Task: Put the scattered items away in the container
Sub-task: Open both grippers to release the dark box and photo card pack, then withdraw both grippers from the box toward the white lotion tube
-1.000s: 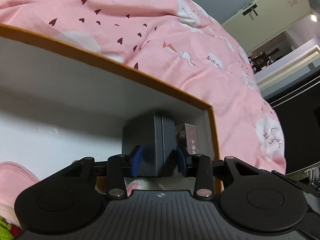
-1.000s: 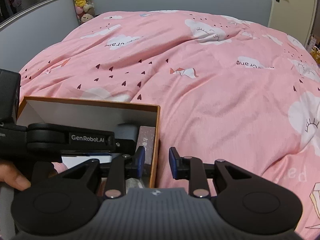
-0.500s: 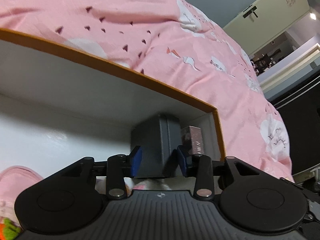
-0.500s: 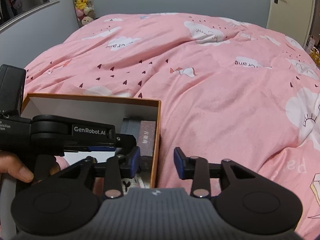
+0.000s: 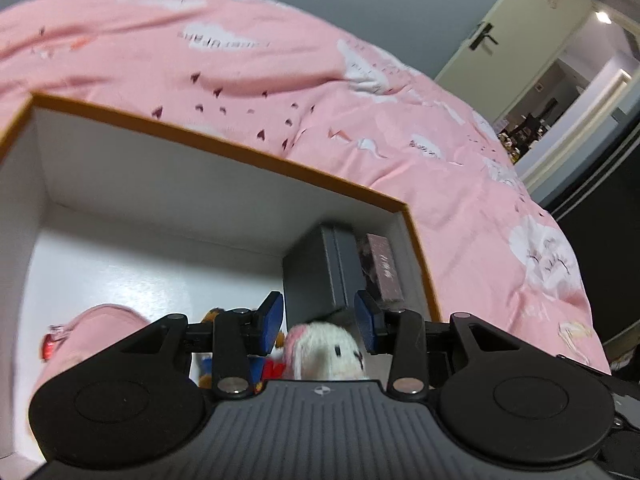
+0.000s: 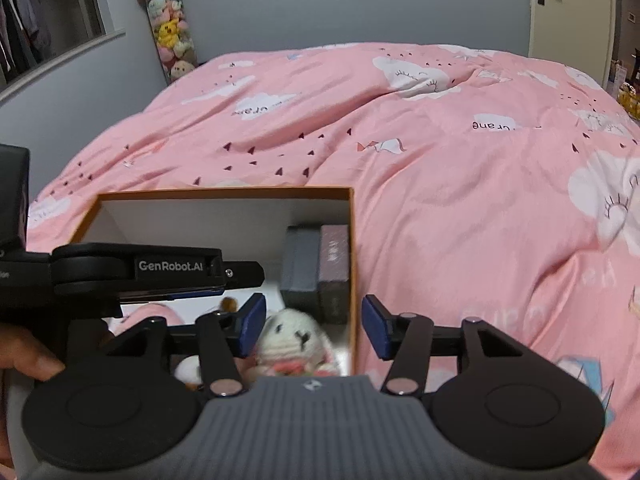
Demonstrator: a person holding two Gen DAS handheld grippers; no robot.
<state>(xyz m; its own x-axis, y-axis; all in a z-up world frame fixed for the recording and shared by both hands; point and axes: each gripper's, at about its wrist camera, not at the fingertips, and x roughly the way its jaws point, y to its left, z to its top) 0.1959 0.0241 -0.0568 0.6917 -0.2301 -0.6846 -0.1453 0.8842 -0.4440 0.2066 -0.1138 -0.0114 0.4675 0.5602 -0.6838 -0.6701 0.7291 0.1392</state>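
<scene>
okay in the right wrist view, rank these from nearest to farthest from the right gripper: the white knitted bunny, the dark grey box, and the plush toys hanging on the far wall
From the right gripper:
1. White knitted bunny, just below its left finger, inside the orange-rimmed cardboard box.
2. Dark grey box, standing against the cardboard box's far right corner.
3. Hanging plush toys, across the bed on the far wall, upper left.

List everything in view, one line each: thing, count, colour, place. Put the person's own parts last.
Box: one, orange rim, white inside, on the bed.
Dark case: one, grey-black, upright in the box's far right corner.
Slim box: one, mauve, between the dark case and the box wall.
Knitted bunny: one, white, in the box.
Pink item: one, in the box, left side.
Duvet: one, pink with white clouds.
Plush toys: several, mixed colours, hanging in the far corner.
Door: one, cream.
Left gripper: black, blue pads, open over the box.
Right gripper: same, jaws opening, empty.
Hand: holds the left gripper.
</scene>
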